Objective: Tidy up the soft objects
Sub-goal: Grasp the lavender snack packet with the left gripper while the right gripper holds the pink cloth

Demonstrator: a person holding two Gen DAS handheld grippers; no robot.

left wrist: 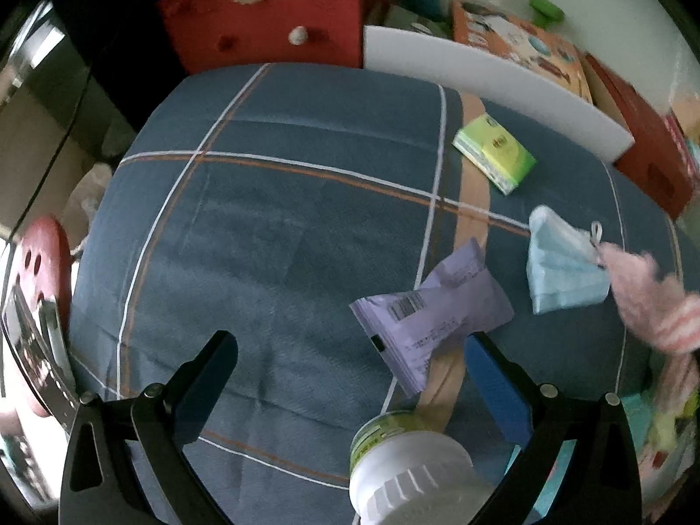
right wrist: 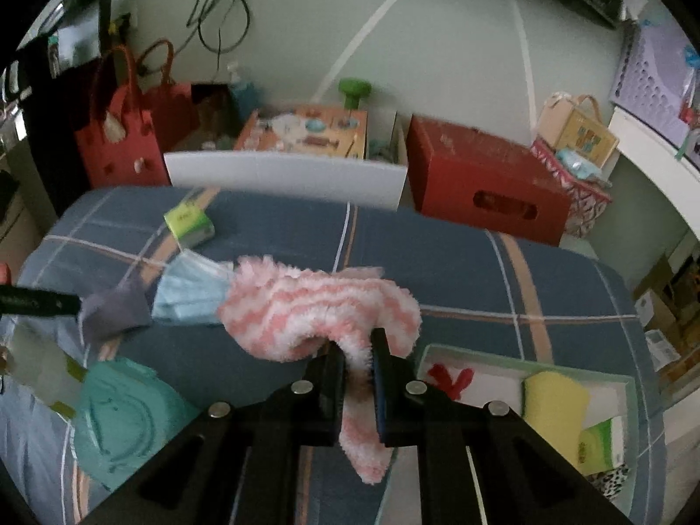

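On the left wrist camera I have my left gripper [left wrist: 350,350] pointing steeply down over the blue plaid bedcover [left wrist: 271,227], its jaws spread wide with nothing between the pads. A purple packet [left wrist: 431,319] lies on the cover just ahead of the right-hand finger, its near corner close to that pad; I cannot tell whether they touch. A white-capped jar [left wrist: 411,468] sits low in the frame between the fingers, nearer to the lens. Further out lies a folded blue face mask [left wrist: 562,269], and beyond it a green tissue pack [left wrist: 494,155] near the white board [left wrist: 494,83] at the bed's far edge. At the right margin the pink fluffy sock [left wrist: 656,302] shows as a blur, its tip overlapping the mask's corner.

On the right wrist camera my right gripper [right wrist: 356,367] is clamped on that pink-and-white striped sock [right wrist: 323,315], pads pinching a fold near its middle. One end droops below the fingers; the larger part bulges out ahead and to the left, clear of the cover. Behind it the mask [right wrist: 188,293] and purple packet [right wrist: 113,310] rest on the bed, with the left tool's black finger [right wrist: 39,302] beside the packet. A white tray [right wrist: 477,356] at lower right holds a yellow sponge [right wrist: 555,398], a red item and a green pack. A teal pouch [right wrist: 127,424] lies at lower left.
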